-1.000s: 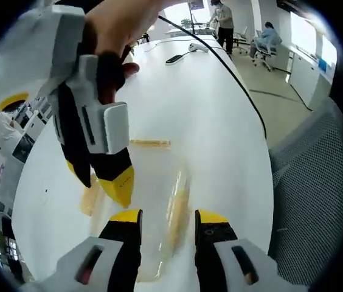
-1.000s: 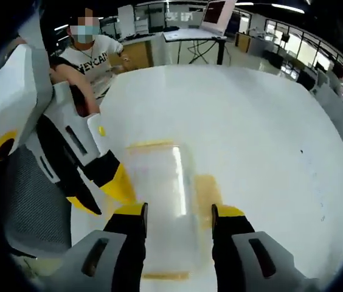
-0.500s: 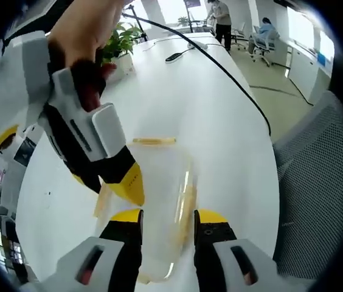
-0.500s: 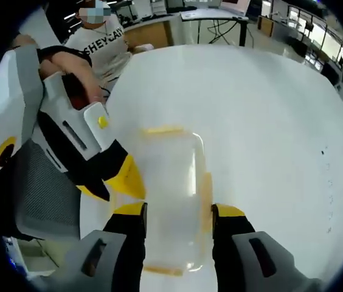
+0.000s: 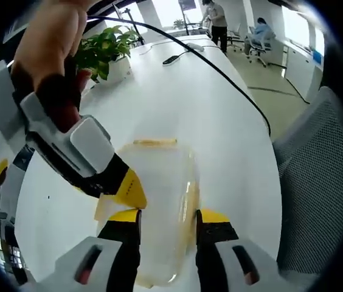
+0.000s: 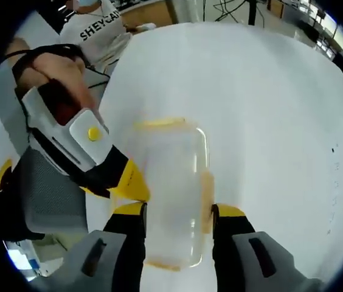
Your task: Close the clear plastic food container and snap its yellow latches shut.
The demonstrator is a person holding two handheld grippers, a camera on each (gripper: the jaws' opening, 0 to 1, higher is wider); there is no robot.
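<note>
A clear plastic container (image 5: 159, 194) with its lid on lies on the white table (image 5: 177, 103). Yellow latches show at its far end (image 5: 154, 142) and along its right side (image 5: 191, 194). My left gripper (image 5: 168, 218) is open, its jaws standing either side of the container's near end. The right gripper (image 5: 126, 185), held by a hand, reaches in from the upper left, its yellow tip at the container's left edge. In the right gripper view the container (image 6: 174, 188) lies between the open jaws of my right gripper (image 6: 179, 212), and the left gripper (image 6: 129, 182) touches its left side.
A potted plant (image 5: 101, 52) and a black cable (image 5: 220, 67) are on the far part of the table. A grey mesh chair (image 5: 317, 182) stands at the table's right edge. A seated person in a white shirt (image 6: 101, 30) is behind the table.
Both grippers have closed in over the container. Each view's other gripper has come down until its yellow tip meets the container's left edge. The container has stayed put.
</note>
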